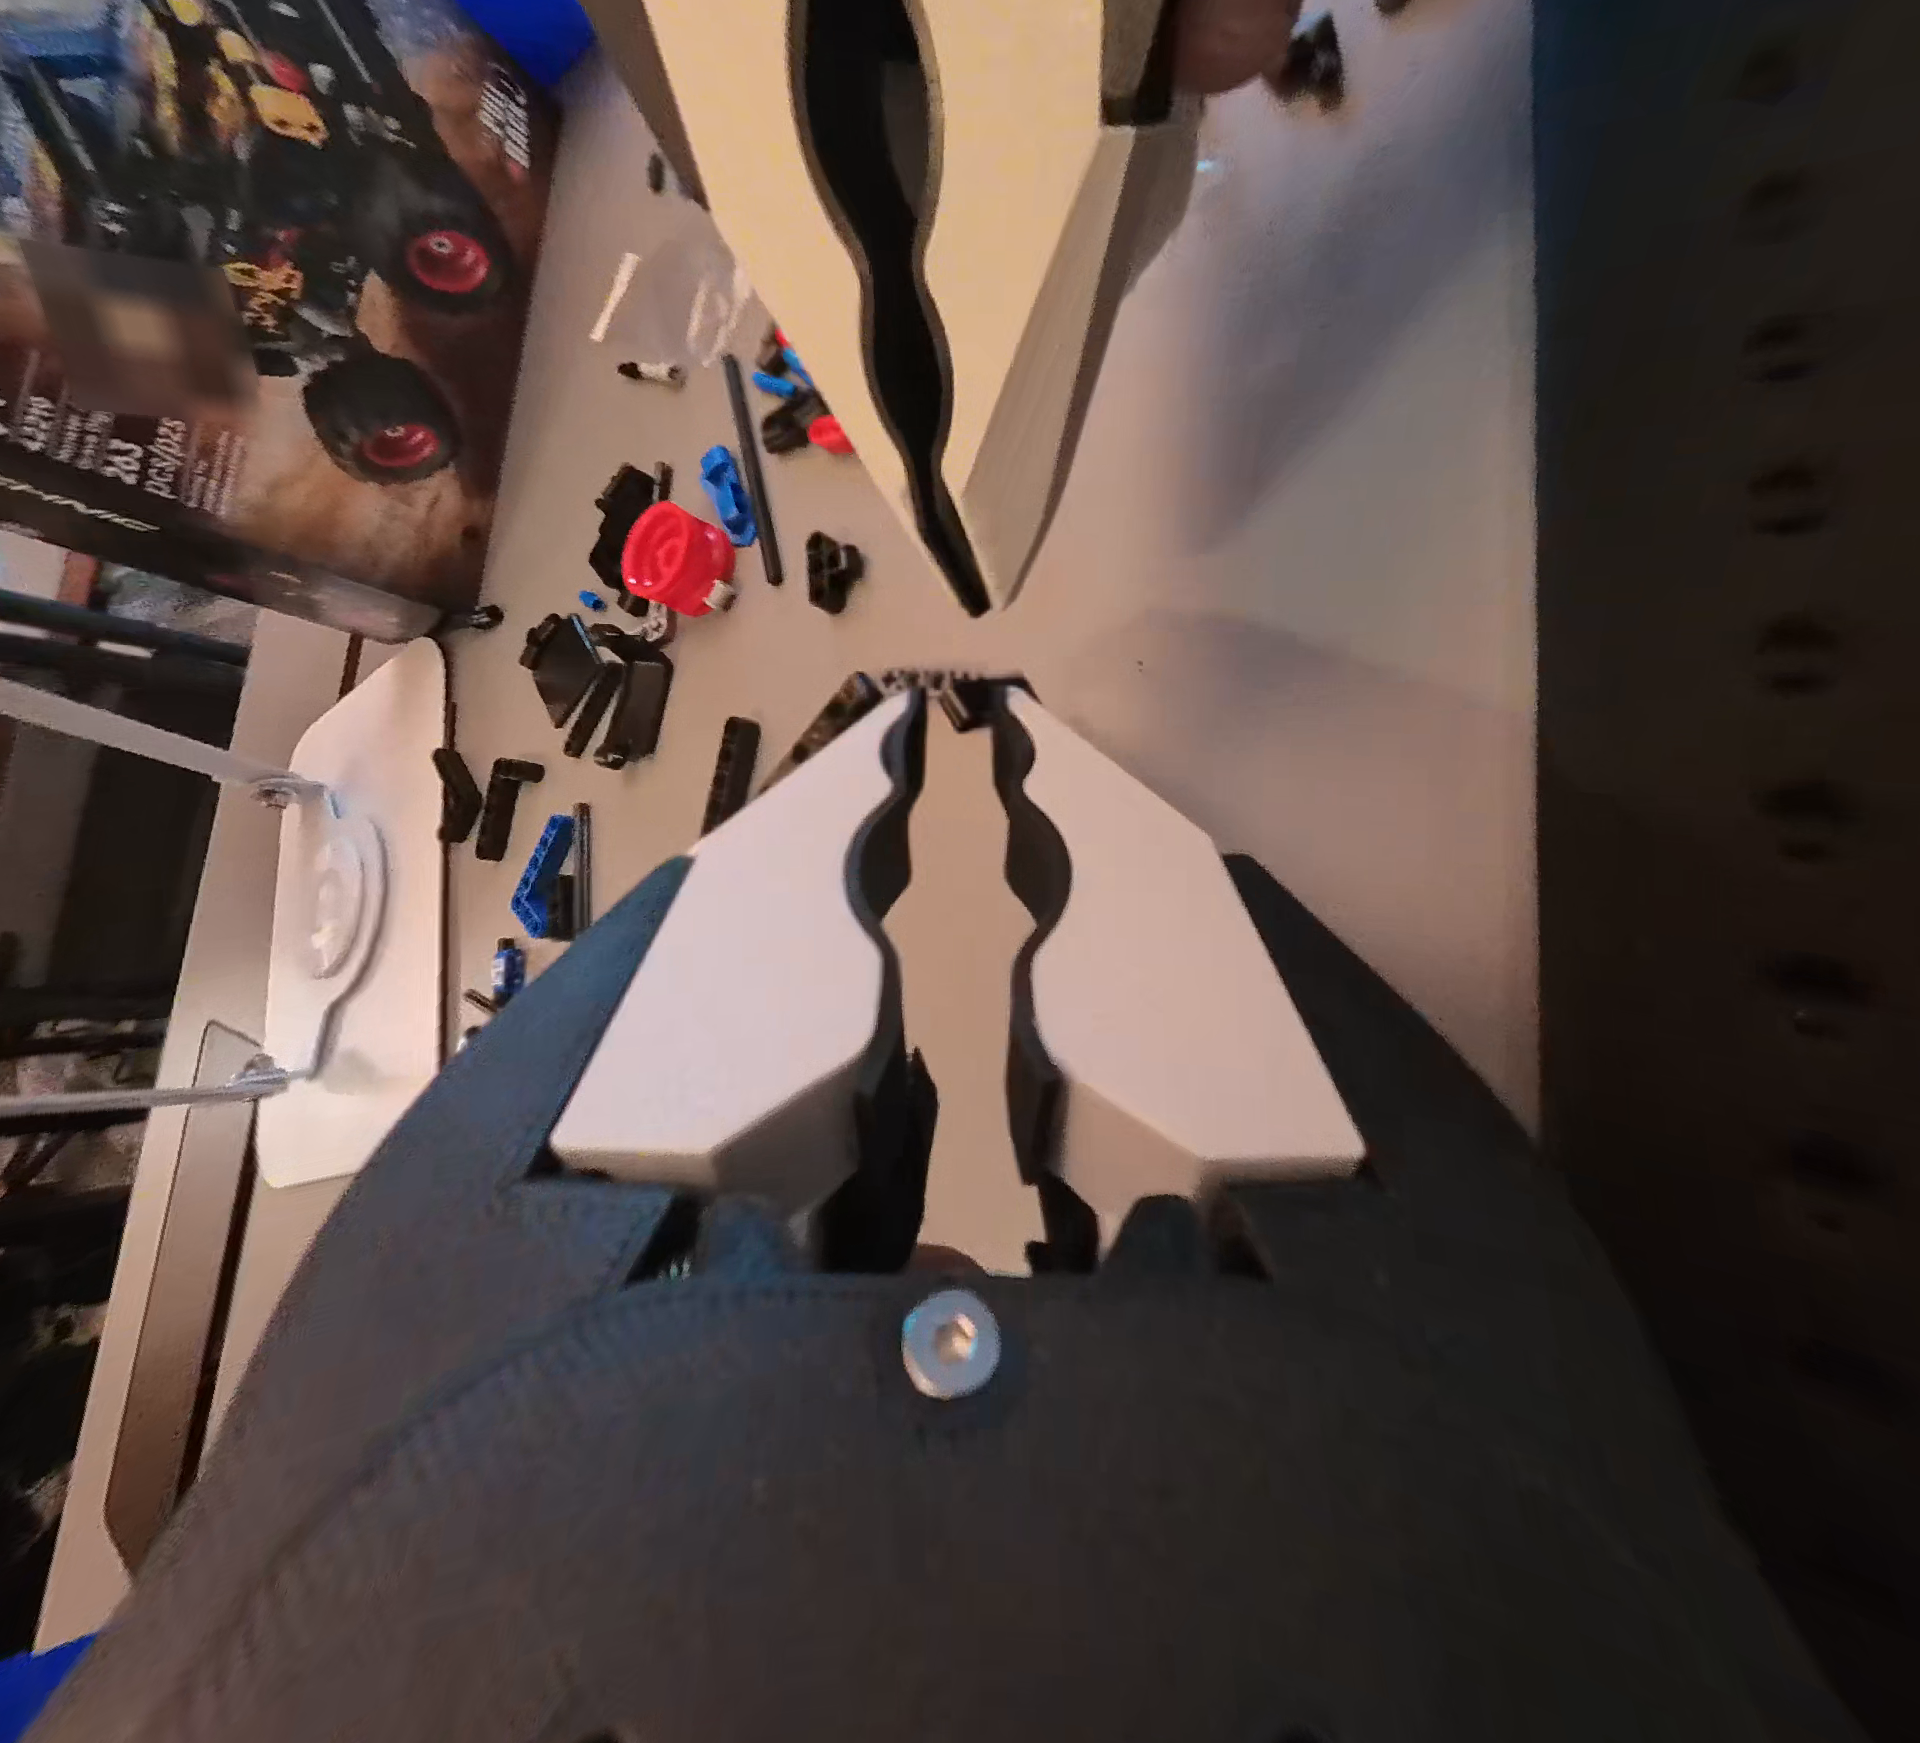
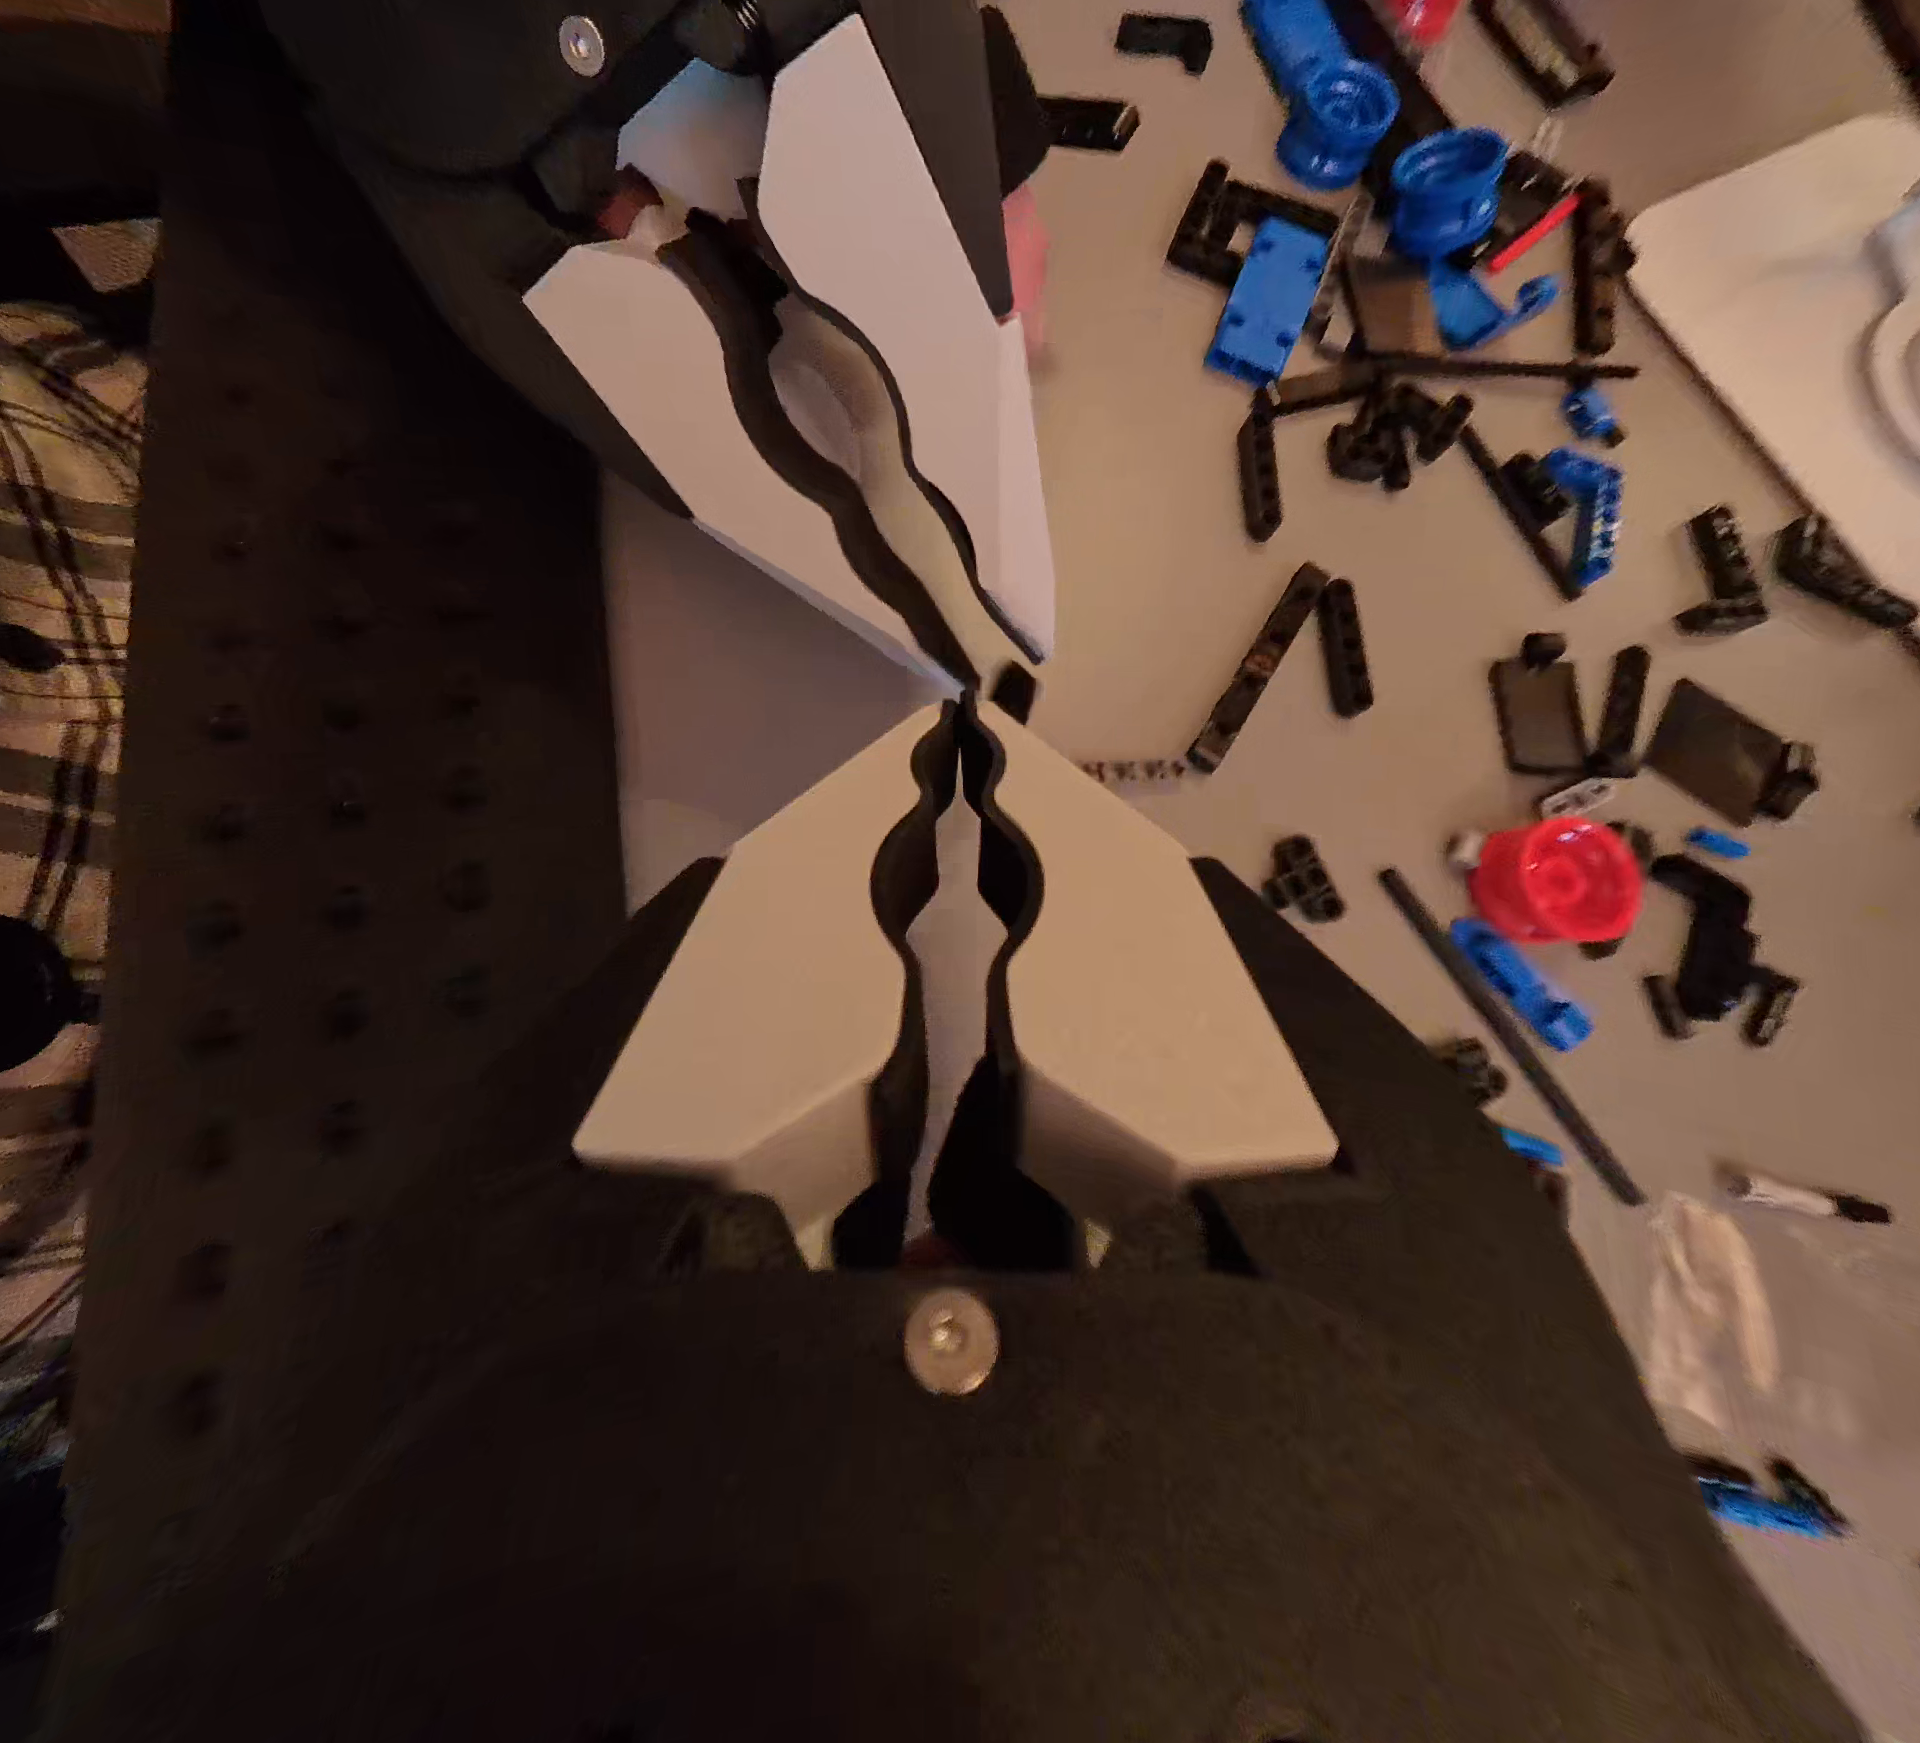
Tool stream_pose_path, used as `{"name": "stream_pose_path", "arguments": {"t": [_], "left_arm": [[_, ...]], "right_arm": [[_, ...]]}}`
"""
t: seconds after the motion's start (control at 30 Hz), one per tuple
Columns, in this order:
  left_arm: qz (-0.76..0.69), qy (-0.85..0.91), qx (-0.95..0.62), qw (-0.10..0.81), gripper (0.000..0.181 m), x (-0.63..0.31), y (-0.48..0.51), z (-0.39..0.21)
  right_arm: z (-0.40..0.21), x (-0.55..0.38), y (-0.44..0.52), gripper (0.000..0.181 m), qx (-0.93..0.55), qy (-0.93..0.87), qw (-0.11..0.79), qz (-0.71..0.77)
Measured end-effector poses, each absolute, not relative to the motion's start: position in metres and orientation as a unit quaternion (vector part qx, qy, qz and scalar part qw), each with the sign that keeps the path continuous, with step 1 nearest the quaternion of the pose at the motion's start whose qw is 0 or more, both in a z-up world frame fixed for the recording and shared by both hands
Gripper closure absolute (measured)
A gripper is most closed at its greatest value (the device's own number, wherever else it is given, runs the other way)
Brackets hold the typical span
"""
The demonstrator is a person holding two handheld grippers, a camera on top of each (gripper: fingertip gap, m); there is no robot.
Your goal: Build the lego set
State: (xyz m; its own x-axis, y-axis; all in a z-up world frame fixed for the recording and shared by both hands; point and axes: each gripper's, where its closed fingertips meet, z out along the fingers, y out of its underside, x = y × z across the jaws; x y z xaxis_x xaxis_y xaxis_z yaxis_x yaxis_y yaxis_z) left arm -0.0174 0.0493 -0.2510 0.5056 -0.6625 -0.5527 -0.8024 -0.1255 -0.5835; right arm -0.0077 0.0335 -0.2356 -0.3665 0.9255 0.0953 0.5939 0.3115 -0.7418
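Black plastic is what both grippers meet over: a small dark piece (image 1: 951, 691) sits at the tips of the left gripper (image 1: 954, 696), whose jaws stand nearly together around it, while a long black beam (image 1: 831, 727) runs off to one side from the same spot. Whether piece and beam are already joined is too blurred to tell. The right gripper (image 2: 958, 719) comes in tip to tip, its jaws pressed together; in its own view the tips look closed on something thin and dark, but what that is cannot be made out.

The rest of the set lies loose on the pale table (image 1: 1299, 550): a red wheel hub (image 2: 1555, 881), blue hubs (image 2: 1340, 109), a long black rod (image 2: 1507, 1033), short black beams and blue pins, with the set's box (image 1: 260, 239) standing at the far edge.

Judging by their look, these pieces are light, hard and stiff, with smooth, slippery faces. A pinch near the very tip could let a small part twist or shoot out, so the flat sides of a beam are the better hold, close to the joint being pressed. Pins are tiny and round and likely to roll; they want a grip across the middle. Nothing seems fragile, though pushing at a slant could jam a pin.
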Motion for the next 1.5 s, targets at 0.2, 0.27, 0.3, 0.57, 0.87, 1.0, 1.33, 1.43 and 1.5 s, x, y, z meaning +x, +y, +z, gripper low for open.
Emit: {"name": "stream_pose_path", "arguments": {"t": [0.2, 0.27, 0.3, 0.57, 0.87, 1.0, 1.33, 1.43, 1.5], "left_arm": [[0.074, 0.517, -0.758, 0.391, 0.181, -0.011, 0.043, -0.279], [0.067, 0.518, -0.766, 0.374, 0.181, -0.011, 0.04, -0.286], [0.07, 0.519, -0.767, 0.37, 0.181, -0.012, 0.039, -0.287], [0.103, 0.47, -0.791, 0.378, 0.169, -0.031, 0.05, -0.272], [0.134, 0.417, -0.837, 0.327, 0.157, -0.083, 0.073, -0.266], [0.129, 0.395, -0.845, 0.337, 0.16, -0.103, 0.07, -0.255], [0.123, 0.346, -0.851, 0.374, 0.162, -0.134, 0.071, -0.246], [0.122, 0.34, -0.851, 0.382, 0.162, -0.138, 0.071, -0.243], [0.124, 0.331, -0.85, 0.391, 0.162, -0.142, 0.07, -0.237]], "right_arm": [[-0.26, 0.0, 0.035, 0.181, -0.525, -0.761, 0.233, 0.3], [-0.263, 0.003, 0.037, 0.181, -0.529, -0.759, 0.23, 0.301], [-0.264, 0.004, 0.038, 0.181, -0.531, -0.757, 0.232, 0.301], [-0.244, -0.003, 0.07, 0.171, -0.535, -0.752, 0.285, 0.258], [-0.252, -0.054, 0.077, 0.158, -0.493, -0.782, 0.292, 0.245], [-0.265, -0.085, 0.08, 0.154, -0.464, -0.81, 0.284, 0.219], [-0.287, -0.095, 0.082, 0.181, -0.489, -0.81, 0.23, 0.227], [-0.287, -0.084, 0.077, 0.181, -0.482, -0.818, 0.213, 0.231], [-0.287, -0.078, 0.075, 0.181, -0.484, -0.818, 0.205, 0.233]]}}
